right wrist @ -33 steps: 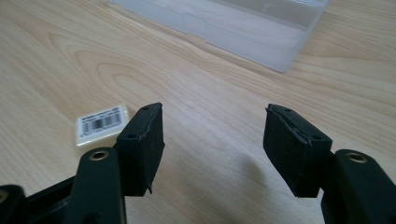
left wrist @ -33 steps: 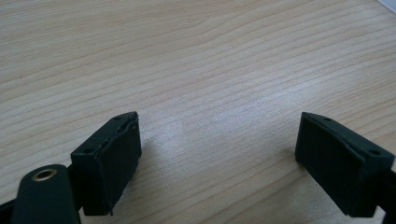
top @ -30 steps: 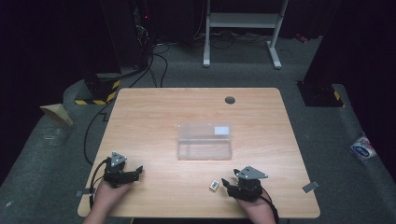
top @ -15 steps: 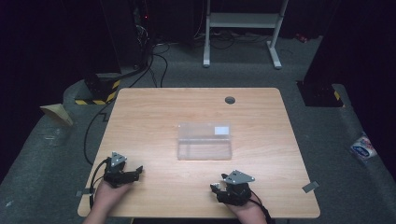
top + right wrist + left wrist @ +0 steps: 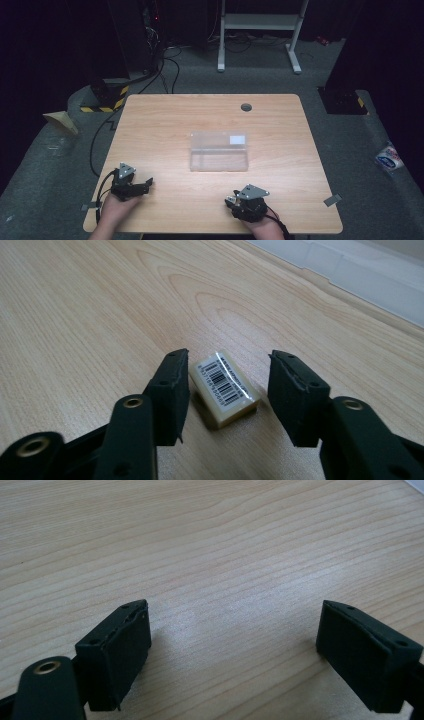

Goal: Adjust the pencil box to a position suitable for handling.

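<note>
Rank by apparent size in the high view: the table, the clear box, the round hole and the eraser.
1. table
2. clear box
3. round hole and eraser: both look tiny and the eraser is partly hidden, so they stay unranked.

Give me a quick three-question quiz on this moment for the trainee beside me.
1. True or false: the barcoded block lies inside the clear box.
2. What is between the left gripper's jaws? A: a block. B: nothing, just the bare table. C: a cable.
3. Which gripper has its jaws on either side of the block?

Key
1. False: it lies on the table, outside the box.
2. B.
3. The right gripper. Its jaws have just been closing with the block between them, and it is not clamped yet.
</note>
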`<state>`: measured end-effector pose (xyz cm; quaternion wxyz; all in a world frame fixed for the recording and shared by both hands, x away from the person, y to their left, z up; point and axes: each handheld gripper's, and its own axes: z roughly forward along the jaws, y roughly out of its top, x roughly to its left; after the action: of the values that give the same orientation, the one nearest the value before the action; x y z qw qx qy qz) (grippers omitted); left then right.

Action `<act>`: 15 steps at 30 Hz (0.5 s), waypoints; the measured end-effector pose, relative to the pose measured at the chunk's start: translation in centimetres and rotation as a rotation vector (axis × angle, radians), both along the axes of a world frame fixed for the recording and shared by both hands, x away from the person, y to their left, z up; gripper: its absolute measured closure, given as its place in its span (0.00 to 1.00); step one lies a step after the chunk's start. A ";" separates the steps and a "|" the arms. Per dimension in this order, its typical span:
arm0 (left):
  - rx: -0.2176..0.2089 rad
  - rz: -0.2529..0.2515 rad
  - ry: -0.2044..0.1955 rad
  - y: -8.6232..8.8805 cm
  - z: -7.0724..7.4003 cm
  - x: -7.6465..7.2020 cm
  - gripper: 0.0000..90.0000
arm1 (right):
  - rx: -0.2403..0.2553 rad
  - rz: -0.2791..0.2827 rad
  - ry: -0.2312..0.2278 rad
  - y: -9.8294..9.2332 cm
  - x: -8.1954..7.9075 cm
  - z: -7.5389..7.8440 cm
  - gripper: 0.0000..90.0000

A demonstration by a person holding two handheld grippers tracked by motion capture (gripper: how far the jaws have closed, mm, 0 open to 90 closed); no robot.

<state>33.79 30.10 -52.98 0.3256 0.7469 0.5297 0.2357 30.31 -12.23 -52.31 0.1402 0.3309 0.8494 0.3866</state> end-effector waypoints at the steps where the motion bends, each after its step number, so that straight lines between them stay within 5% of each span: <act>1: -0.003 0.002 0.001 0.0 0.0 0.0 0.16 | -0.001 -0.003 0.002 0.0 0.0 0.0 0.61; 6: 0.000 -0.002 0.001 0.0 0.0 0.0 0.16 | 0.002 -0.030 0.008 -0.1 0.3 0.0 0.73; 15: -0.001 0.000 0.001 0.0 0.0 0.0 0.16 | -0.007 -0.031 0.006 -0.2 0.2 -0.1 0.71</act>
<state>33.79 30.09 -52.98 0.3256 0.7468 0.5301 0.2350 30.55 -12.39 -52.36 0.1450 0.3448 0.8459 0.3803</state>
